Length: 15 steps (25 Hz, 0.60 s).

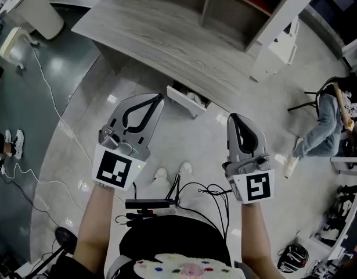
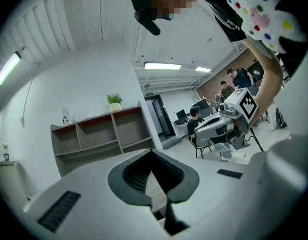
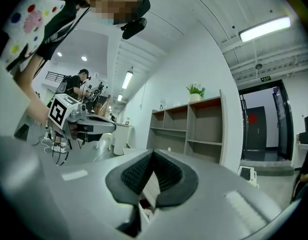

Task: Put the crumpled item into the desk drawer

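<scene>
Claws both pressed together, holding nothing: your left claw (image 1: pixel 159 98) and right claw (image 1: pixel 233 117) hang over the floor, short of the tabletop (image 1: pixel 155 39) — the pale crumpled item (image 1: pixel 195 99) seems to lie in the open drawer (image 1: pixel 178 97).

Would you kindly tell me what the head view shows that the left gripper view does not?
Only the head view: the person's white shoes and the thin white cable trailing over the floor. Only the left gripper view: the green potted plant atop the grey shelf unit and the long ceiling lights. Both: the right gripper, fingers shut, with its black-and-white marker cube.
</scene>
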Available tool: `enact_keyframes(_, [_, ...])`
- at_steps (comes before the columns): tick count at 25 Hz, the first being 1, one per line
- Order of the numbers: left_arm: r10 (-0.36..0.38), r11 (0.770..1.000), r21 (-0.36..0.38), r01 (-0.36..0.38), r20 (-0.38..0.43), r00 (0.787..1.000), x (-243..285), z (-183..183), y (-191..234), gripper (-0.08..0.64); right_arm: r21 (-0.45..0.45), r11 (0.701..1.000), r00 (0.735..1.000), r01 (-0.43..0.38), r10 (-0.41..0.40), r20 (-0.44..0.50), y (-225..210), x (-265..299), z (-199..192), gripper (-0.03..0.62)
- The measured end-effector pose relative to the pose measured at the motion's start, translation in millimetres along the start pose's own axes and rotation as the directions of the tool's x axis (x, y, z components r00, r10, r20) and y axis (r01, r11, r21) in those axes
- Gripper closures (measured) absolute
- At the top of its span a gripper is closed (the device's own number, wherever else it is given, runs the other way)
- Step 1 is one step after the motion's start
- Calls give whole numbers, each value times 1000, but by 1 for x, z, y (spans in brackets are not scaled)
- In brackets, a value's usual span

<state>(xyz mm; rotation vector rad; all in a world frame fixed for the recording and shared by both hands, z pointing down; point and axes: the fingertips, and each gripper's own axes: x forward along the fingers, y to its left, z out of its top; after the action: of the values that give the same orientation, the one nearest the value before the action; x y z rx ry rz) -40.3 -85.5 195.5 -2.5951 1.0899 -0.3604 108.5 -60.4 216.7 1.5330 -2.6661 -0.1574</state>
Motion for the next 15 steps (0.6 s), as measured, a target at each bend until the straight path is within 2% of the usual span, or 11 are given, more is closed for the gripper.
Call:
enact_keyframes(3, [19,999,-52,-18,17,1000,-15,5,4,554,-5,1000,1000,-1,1,18,3,-3,12,583])
enact_keyframes(6, [34,997,-70,-33,21,999,-28,10,8,554,-9,1000,1000,5,-4,31,7,-4,21,583])
enact_keyframes(10, [101,984,-148,-95,33,994,-43,15,19,554,-9,1000,999,9,-8,47,10,-4,32,583])
enact_keyframes(15, [134,984,-123,-131,21,991,-59,21,23,554,-10,1000,998,17,-17,66,9,-8,42,583])
